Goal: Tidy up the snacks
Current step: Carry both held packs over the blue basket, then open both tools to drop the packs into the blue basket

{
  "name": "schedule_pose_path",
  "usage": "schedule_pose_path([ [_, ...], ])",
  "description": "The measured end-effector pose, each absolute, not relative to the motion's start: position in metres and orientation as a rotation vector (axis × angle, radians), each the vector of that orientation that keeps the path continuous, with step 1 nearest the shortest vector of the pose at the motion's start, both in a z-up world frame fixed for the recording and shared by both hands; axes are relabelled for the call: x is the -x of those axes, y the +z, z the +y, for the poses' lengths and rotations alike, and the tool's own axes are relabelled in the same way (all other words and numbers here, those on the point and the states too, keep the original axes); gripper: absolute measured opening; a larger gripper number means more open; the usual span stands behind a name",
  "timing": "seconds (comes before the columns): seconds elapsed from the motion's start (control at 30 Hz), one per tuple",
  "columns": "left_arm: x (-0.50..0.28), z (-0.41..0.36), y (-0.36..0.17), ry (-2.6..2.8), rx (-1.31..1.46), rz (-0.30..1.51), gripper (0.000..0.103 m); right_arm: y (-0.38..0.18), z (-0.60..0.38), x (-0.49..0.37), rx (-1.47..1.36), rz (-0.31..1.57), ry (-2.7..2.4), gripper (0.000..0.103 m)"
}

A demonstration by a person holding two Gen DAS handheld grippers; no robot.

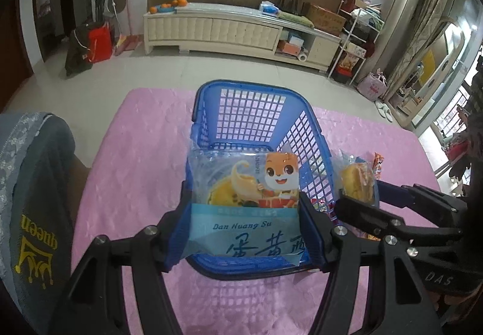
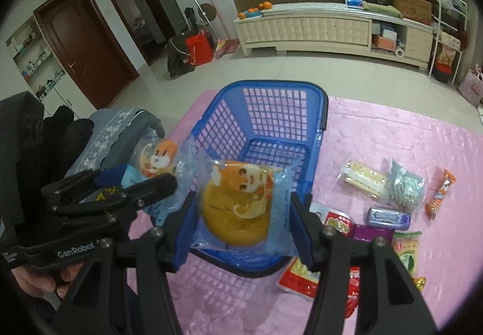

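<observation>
A blue plastic basket point(image 1: 250, 111) point(image 2: 271, 111) stands on a pink tablecloth point(image 1: 132, 154). My left gripper point(image 1: 241, 214) is shut on a blue egg-yolk pastry packet point(image 1: 244, 202) with a cartoon fox, held above the basket's near edge. My right gripper point(image 2: 244, 214) is shut on a second pastry packet point(image 2: 238, 208) of the same kind, also above the basket's near edge. Each gripper shows in the other's view: the right one point(image 1: 356, 202) with its packet point(image 1: 359, 181), the left one point(image 2: 145, 187) with its packet point(image 2: 157, 160). The basket's visible floor is bare.
Several loose snacks lie on the cloth right of the basket: a sandwich-cake packet point(image 2: 365, 178), a clear wafer bag point(image 2: 404, 187), an orange stick packet point(image 2: 440, 196), a purple tin point(image 2: 389, 218), red and green packets point(image 2: 407, 250). A grey cushioned chair point(image 1: 33, 199) stands at left.
</observation>
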State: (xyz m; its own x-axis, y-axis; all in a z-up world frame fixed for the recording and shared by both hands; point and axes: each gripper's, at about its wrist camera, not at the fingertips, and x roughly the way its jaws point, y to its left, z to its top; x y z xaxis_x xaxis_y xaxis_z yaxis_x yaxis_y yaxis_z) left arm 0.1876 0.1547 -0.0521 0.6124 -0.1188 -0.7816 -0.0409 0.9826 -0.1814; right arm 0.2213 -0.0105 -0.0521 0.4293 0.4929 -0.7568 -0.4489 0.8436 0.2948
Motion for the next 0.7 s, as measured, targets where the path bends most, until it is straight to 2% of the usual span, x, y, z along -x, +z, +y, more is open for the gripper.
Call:
schedule_pose_path([
  [0.53,-0.192,0.156,-0.068,-0.056,0.201,0.964,0.064,-0.079,-0.008,-0.230,-0.040,1.025,0.597,0.062],
  [0.7,-0.193,0.158,-0.068,-0.056,0.200,0.964,0.070,-0.080,-0.010,-0.233,-0.048,1.032,0.608,0.064],
])
